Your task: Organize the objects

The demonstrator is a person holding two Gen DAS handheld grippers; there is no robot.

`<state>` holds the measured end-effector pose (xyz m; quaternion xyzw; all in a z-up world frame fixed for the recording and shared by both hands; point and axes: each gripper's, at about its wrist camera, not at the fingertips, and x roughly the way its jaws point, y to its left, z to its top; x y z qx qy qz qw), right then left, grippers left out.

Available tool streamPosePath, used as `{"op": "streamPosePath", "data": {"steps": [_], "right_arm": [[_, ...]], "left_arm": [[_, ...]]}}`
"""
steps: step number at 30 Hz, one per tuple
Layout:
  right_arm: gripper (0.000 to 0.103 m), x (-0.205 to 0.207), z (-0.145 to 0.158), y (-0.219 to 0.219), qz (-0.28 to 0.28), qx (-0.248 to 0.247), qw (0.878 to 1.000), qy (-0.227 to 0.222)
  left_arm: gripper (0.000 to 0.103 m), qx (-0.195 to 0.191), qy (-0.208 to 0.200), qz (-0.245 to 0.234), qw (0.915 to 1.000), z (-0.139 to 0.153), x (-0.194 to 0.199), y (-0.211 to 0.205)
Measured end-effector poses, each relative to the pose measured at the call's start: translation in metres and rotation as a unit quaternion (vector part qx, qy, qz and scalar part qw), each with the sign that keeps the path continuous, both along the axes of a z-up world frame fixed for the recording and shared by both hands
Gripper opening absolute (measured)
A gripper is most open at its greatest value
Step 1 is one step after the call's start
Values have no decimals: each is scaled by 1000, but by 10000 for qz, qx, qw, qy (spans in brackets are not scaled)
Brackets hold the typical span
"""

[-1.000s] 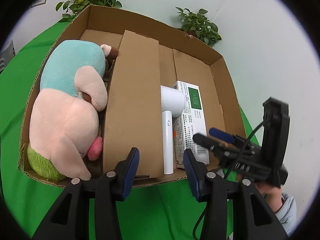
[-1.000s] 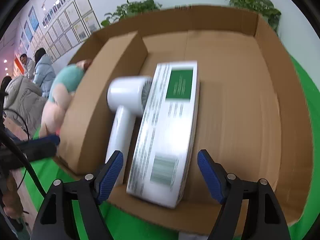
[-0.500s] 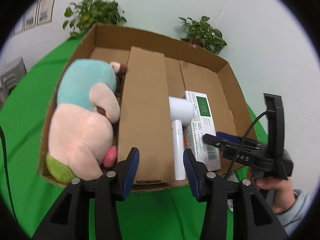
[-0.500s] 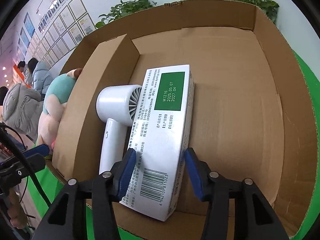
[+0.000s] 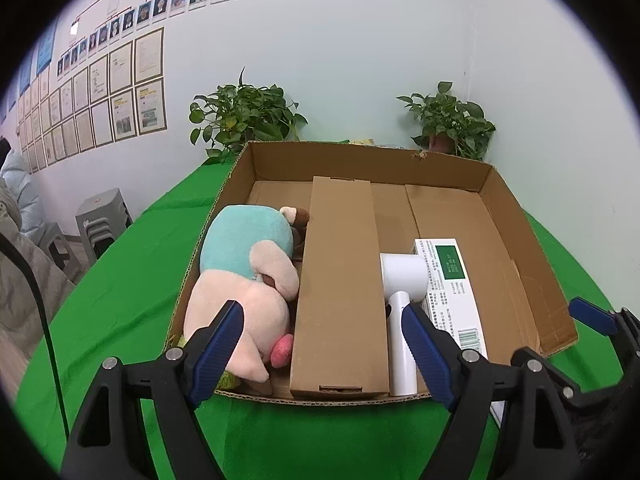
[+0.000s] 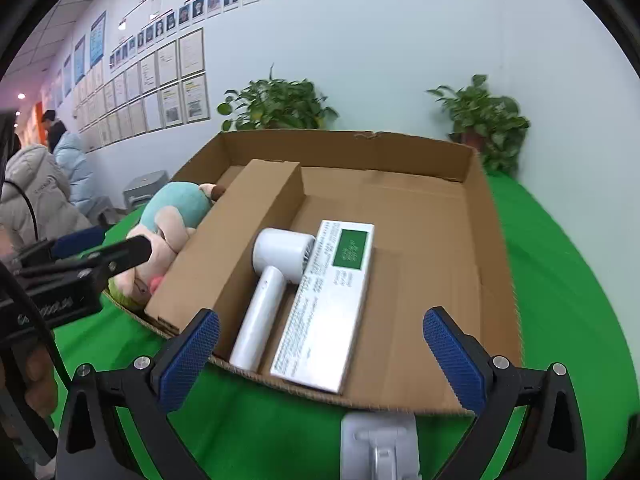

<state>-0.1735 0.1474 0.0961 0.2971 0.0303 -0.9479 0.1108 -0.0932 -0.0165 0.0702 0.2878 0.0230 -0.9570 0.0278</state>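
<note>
Your left gripper [image 5: 322,340] is released, jaws opening, nothing between the pads; it hangs just short of the near wall of the cardboard tray [image 5: 524,280]; your right gripper [image 6: 320,354] is also released, jaws opening wide, empty; it sits at the near edge of the tray too.

Ahead of the left claw, dead centre: the long brown carton [image 5: 340,280], lying flat, running away from you; its near end almost touches the tray's front wall. Left of that claw's left finger: the plush toy [image 5: 244,276], pink body, teal top, wedged between the carton and the tray's left wall. Behind the right finger: the white hair dryer [image 5: 402,300], handle toward you, head away; it lies against the carton's right side.

Ahead of the right claw, between the fingers: the dryer and the white box with green label [image 6: 334,300] side by side, touching, both flat on the tray floor; the box's near end reaches the tray's front edge. Right of the box the tray floor is bare cardboard.

Under everything: green cloth [image 6: 560,300]. Beyond the tray: two potted plants [image 5: 244,120] against the wall; framed papers [image 6: 168,80] above left.
</note>
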Motion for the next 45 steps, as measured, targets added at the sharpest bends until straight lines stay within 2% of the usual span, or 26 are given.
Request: {"op": "streamPosePath", "data": {"steps": [5,9,13,18,20,26,30,34,39,42,45], "right_arm": [[103,24,-4,5,-216,139,9995,168],[103,37,-5,8,-69,204,9994,273],[103,48,-10,12,-187,39,9995,253],[103,49,-22,23,-431,-75,9988,197],[103,48,-27,26,-454,-135,9989,67],[103,51,-53,29,-24,-124,9991,-399],[103,46,-82,43,-285,249,9955,-872],[102,38,-105,57,-224,103,9897,-1413],[102,38,-117,49,-86,288,9886,-1474],[98,35,-121,45,-76,453,9879,-1485],[87,32,-122,44,-141,594,9871,-1480]], "left_arm": [[81,-206,-95,-11,9997,-5,2,7],[81,-173,-162,-160,9996,-10,6,15],[81,-264,-266,-317,9988,-17,9,25],[81,-103,-370,-520,9979,-25,11,30],[81,39,-432,-592,9973,-29,11,29],[81,334,-730,-937,9924,-44,11,33],[81,588,-1089,-1292,9839,-58,10,41],[81,774,-1283,-1449,9780,-67,8,45],[81,809,-1433,-1526,9745,-73,7,46],[81,901,-1581,-1518,9715,-78,7,41],[81,996,-1677,-1497,9693,-82,8,37]]}}
